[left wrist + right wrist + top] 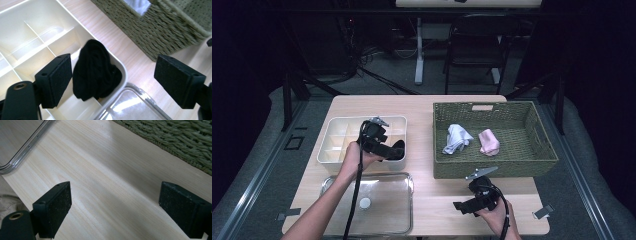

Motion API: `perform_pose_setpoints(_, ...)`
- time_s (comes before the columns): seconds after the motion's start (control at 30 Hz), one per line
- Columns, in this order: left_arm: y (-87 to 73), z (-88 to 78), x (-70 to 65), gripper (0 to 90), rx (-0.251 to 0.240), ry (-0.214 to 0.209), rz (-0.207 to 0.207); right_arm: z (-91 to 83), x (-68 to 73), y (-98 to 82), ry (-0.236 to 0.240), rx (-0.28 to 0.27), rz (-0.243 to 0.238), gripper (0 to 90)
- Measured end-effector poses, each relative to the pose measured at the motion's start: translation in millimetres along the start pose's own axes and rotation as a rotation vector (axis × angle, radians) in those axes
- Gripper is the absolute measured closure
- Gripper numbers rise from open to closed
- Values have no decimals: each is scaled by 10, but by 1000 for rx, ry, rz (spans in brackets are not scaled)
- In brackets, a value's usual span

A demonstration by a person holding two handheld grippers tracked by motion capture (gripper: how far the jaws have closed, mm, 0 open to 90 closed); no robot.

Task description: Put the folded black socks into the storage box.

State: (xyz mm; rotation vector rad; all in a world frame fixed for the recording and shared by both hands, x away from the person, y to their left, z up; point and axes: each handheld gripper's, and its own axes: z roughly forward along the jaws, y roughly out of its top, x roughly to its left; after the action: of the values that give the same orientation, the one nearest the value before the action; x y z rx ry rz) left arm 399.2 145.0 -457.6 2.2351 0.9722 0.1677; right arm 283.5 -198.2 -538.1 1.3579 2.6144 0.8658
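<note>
No text, label, brand, number or sign can be read anywhere on the things or the counter.

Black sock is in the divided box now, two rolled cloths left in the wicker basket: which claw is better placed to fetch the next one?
Probably the right claw: it hangs open and empty over bare table just in front of the wicker basket holding the white cloth and pink cloth. The left claw is open over the black sock in the divided box.
</note>
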Motion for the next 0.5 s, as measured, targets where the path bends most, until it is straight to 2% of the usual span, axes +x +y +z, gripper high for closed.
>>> perform_pose_setpoints(0.07,-54,-37,-54,107,-11,3,11,-17,-9,3,2,2,-12,106)
perform_pose_setpoints(0.2,-176,-84,-164,76,-24,11,28,-43,-23,-1,3,-12,-1,102)
perform_pose_setpoints(0.33,-317,-85,-251,55,-28,-10,36,-63,-34,-2,-2,-8,-8,96)
perform_pose_setpoints(0.4,-379,-72,-290,48,-22,-12,43,-69,-34,-3,0,-17,-6,95)
perform_pose_setpoints(0.47,-426,-52,-324,39,-12,6,58,-77,-35,-5,0,-13,-4,95)
perform_pose_setpoints(0.5,-441,-44,-333,31,-9,-1,57,-79,-39,-9,-5,-13,-4,95)
